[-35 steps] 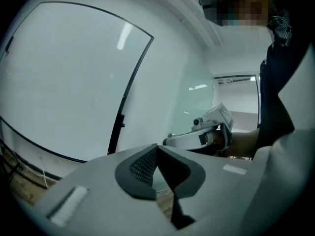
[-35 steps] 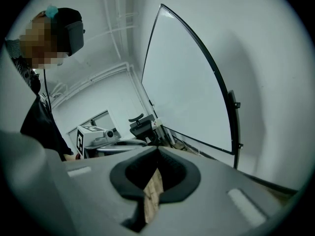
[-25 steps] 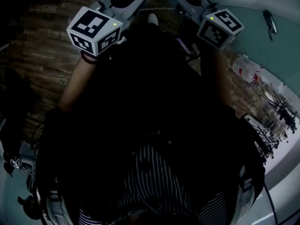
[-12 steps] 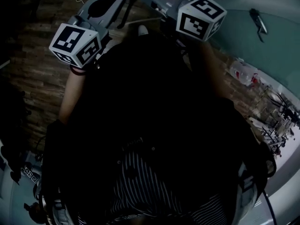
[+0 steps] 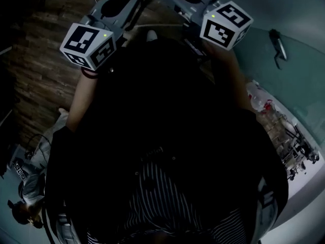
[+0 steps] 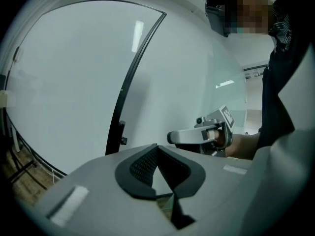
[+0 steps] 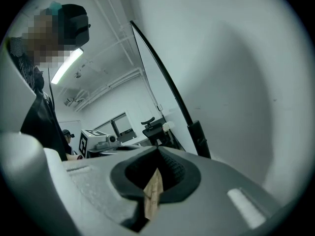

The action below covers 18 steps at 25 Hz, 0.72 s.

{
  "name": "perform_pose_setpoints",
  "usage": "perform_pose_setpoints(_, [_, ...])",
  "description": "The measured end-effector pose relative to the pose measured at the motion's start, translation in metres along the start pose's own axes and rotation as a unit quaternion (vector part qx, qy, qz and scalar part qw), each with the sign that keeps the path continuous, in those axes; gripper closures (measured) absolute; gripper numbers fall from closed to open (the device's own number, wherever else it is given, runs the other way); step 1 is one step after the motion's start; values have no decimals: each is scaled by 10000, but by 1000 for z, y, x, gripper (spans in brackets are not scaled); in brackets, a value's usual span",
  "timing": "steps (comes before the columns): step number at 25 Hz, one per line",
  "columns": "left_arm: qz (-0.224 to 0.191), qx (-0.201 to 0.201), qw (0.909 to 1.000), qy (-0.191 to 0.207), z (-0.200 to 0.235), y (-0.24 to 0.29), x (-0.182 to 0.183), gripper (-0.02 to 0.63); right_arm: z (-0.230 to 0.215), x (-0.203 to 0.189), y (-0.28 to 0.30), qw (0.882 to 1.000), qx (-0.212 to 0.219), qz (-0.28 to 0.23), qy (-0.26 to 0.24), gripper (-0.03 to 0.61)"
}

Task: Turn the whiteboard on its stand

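No word, number or brand can be read anywhere. The only print is the black-and-white square pattern on the marker cube [image 5: 91, 46] of the left gripper [image 6: 157, 171] and on the marker cube [image 5: 225, 24] of the right gripper [image 7: 156, 181]. These are coded blocks, not letters. The whiteboard [image 6: 69, 82] beyond the cubes shows no writing.

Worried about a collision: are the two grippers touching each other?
Apart. The left gripper view shows the right gripper off to the side of the left gripper, whose jaws are shut, with a clear gap between them.
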<state>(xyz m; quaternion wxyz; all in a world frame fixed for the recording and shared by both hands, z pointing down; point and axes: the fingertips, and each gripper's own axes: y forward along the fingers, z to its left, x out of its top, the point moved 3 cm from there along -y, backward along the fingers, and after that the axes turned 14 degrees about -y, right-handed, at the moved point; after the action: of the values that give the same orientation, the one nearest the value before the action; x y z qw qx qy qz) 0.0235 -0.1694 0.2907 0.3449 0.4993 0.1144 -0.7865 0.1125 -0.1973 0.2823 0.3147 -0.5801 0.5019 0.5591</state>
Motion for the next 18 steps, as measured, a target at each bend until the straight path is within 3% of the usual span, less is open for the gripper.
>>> perform_pose_setpoints(8, [117, 326, 9993, -154, 28, -1, 5, 615, -27, 18, 13, 9999, -21, -94, 71, 577])
perform_pose_setpoints(18, [115, 99, 9997, -180, 45, -2, 18, 615, -37, 28, 38, 9991, -394, 38, -143, 575])
